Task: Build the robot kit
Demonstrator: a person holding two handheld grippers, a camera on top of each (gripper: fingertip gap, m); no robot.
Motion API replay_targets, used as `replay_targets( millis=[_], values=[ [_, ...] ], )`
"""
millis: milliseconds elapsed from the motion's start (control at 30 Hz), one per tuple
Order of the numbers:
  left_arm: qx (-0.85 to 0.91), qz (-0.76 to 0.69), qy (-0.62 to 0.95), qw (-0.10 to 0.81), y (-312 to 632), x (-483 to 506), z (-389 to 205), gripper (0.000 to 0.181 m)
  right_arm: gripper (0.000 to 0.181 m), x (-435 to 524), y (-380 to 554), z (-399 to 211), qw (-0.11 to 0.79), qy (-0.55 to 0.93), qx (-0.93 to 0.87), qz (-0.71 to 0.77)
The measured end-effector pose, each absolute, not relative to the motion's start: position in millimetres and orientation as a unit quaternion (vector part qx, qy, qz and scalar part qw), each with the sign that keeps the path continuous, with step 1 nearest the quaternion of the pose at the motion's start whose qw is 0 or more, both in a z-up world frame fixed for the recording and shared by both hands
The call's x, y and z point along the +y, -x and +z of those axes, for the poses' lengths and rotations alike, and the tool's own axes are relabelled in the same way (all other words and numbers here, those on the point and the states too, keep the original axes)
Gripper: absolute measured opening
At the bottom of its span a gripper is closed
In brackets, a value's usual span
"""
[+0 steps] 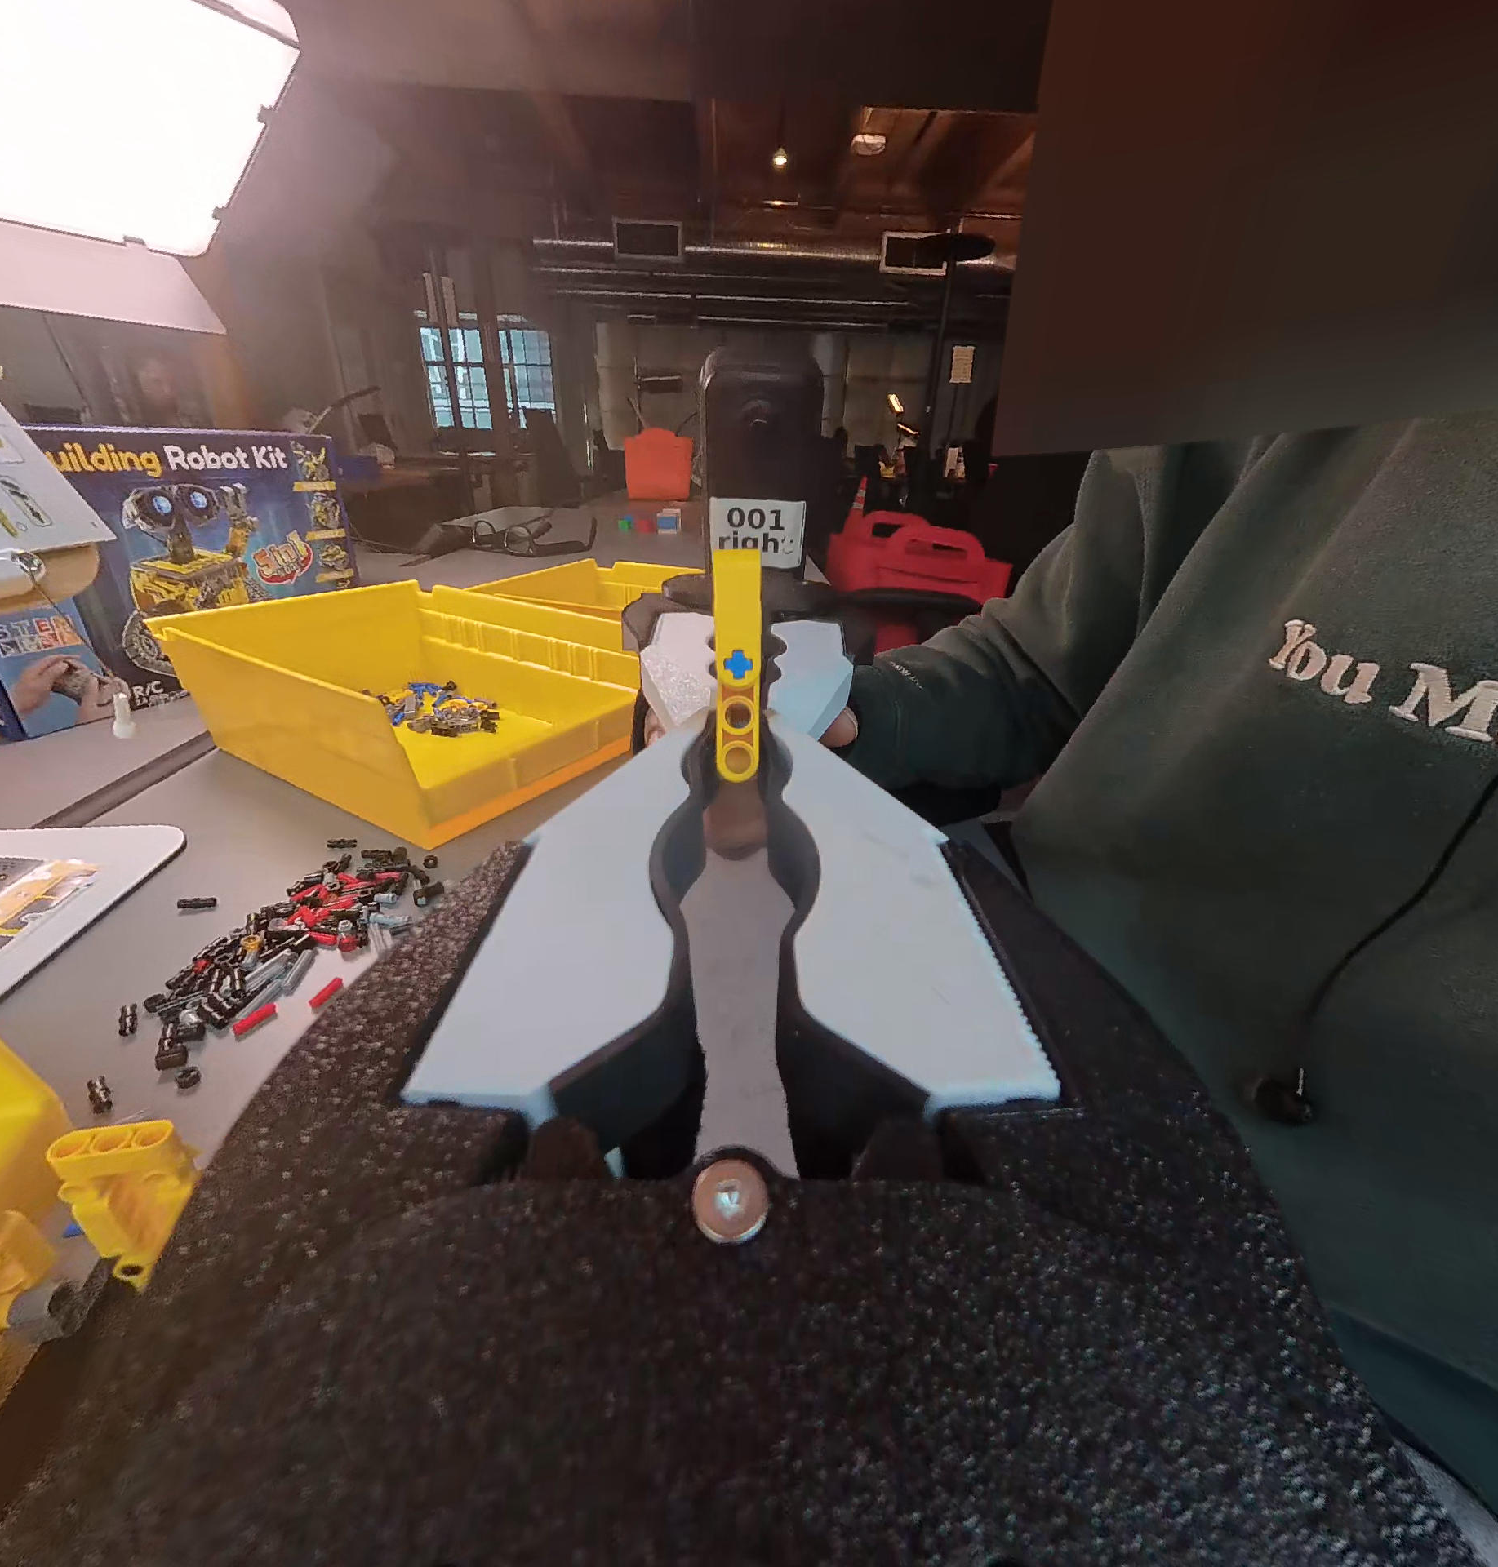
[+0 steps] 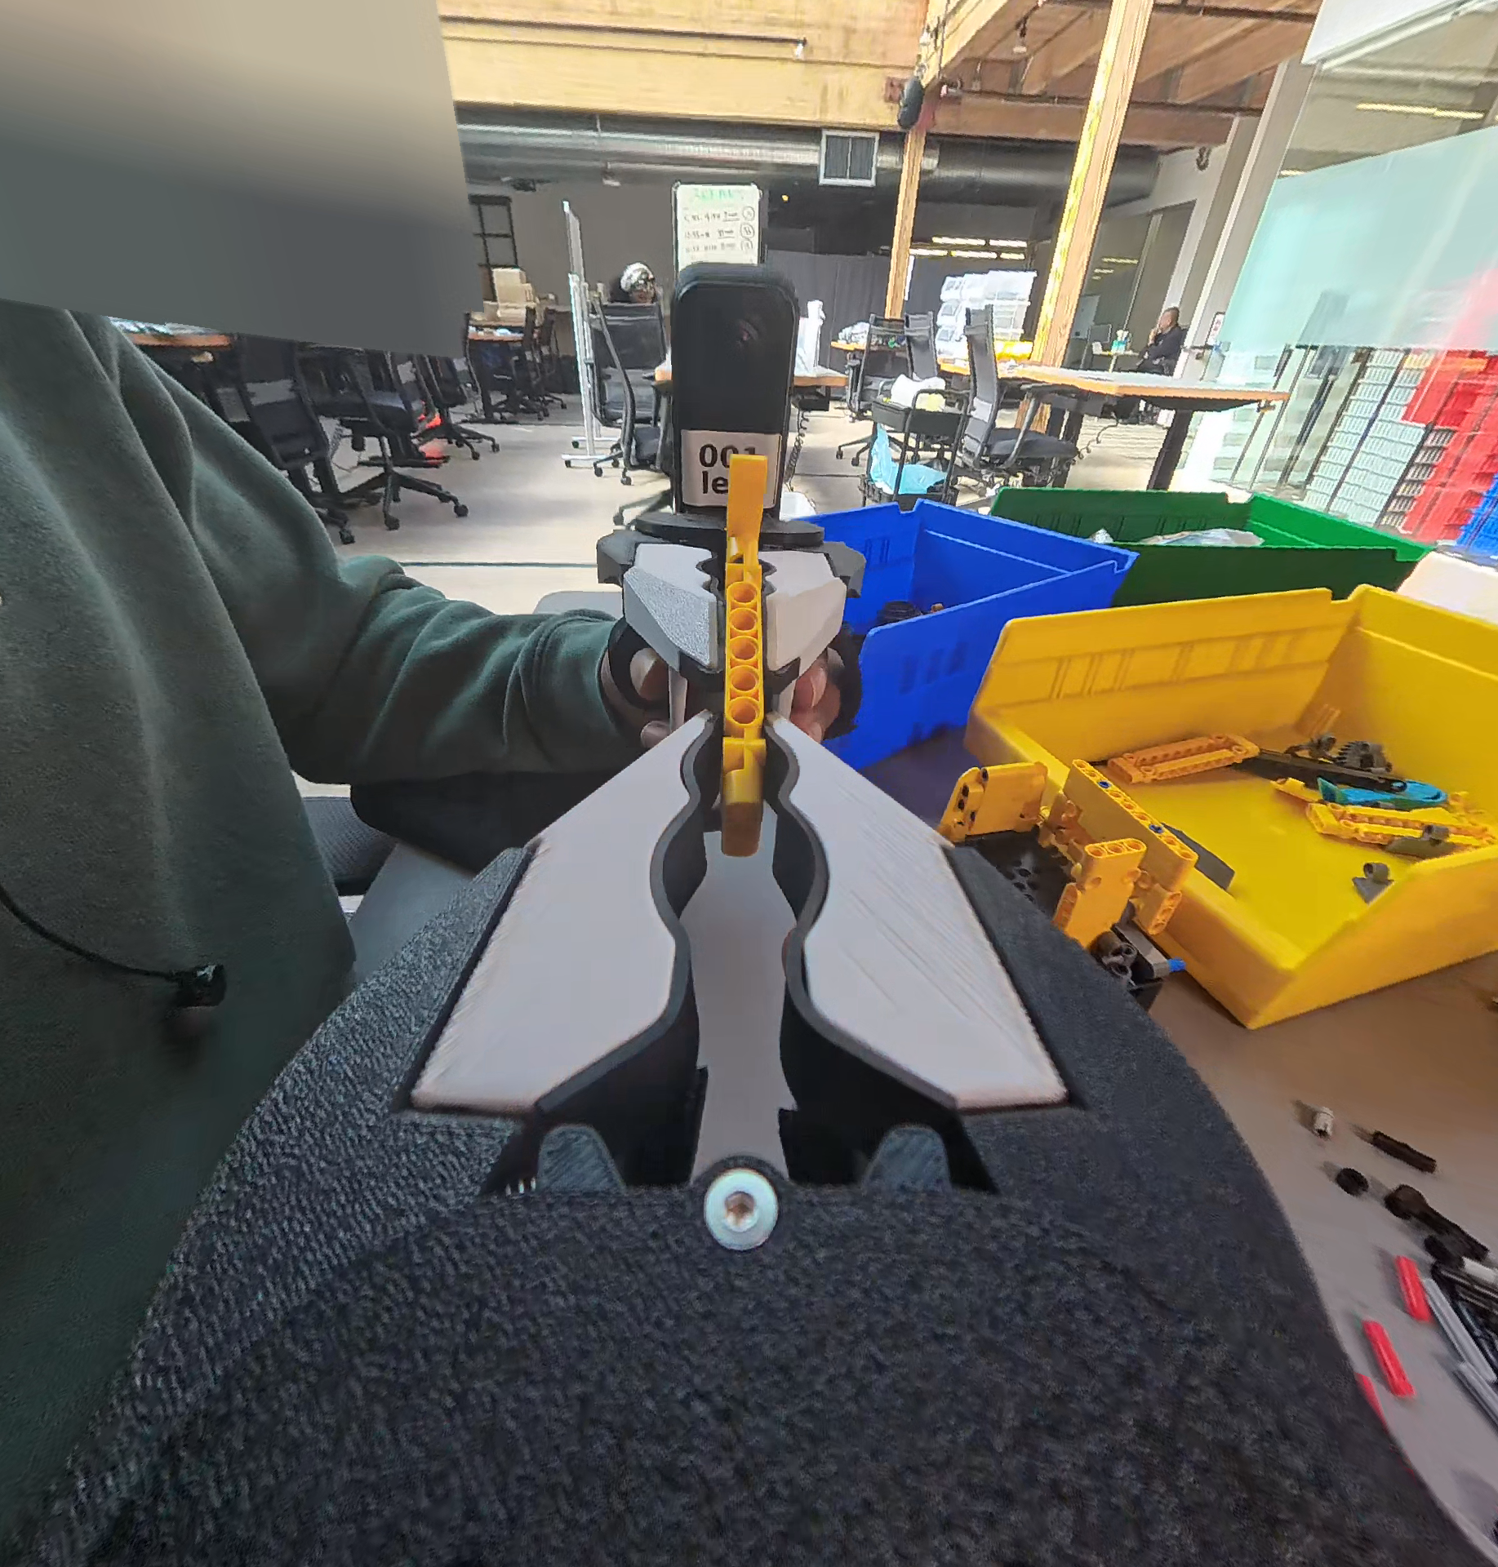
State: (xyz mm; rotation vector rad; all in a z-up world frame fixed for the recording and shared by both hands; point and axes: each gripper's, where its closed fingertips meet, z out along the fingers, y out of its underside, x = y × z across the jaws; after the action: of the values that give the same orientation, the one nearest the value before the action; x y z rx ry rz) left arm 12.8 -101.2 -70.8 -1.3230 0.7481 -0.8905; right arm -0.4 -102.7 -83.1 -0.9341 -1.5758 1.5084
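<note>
A long yellow beam with holes (image 1: 737, 593) stands upright in the air between my two grippers, which face each other. A blue cross pin (image 1: 737, 664) sits in one of its holes. In the left wrist view my left gripper (image 1: 737, 755) is shut on the beam's near lower end, and my right gripper (image 1: 741, 678) closes around it from the far side. In the right wrist view my right gripper (image 2: 741, 746) is shut on the beam (image 2: 743, 644), with my left gripper (image 2: 741, 619) clamped on it opposite. A hand holds each gripper.
A person in a green hoodie (image 1: 1237, 848) is close by. On the table are a yellow bin (image 1: 304, 678) with small parts, a kit box (image 1: 211, 526), loose black and red pins (image 1: 304, 933), a yellow build (image 2: 1093, 856), another yellow bin (image 2: 1237, 644), a blue bin (image 2: 966, 593) and a green bin (image 2: 1237, 560). The yellow build (image 2: 1093, 856) is about 15 cm from both grippers' fingertips. It is also in sight in the left wrist view (image 1: 150, 1151).
</note>
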Motion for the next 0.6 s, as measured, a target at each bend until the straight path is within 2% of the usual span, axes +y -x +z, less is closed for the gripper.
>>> replay_targets(
  millis=[200,600],
  values=[
    [0.313,-0.402,0.599,0.618,-5,-93,-84,0.006,0.008,-89,-3,-96,0.361,0.399,-0.623,0.568],
    [0.179,-0.510,0.574,0.615,1,-72,-76,0.006,0.007,-75,2,-95,0.274,0.465,-0.492,0.683]
  ],
)
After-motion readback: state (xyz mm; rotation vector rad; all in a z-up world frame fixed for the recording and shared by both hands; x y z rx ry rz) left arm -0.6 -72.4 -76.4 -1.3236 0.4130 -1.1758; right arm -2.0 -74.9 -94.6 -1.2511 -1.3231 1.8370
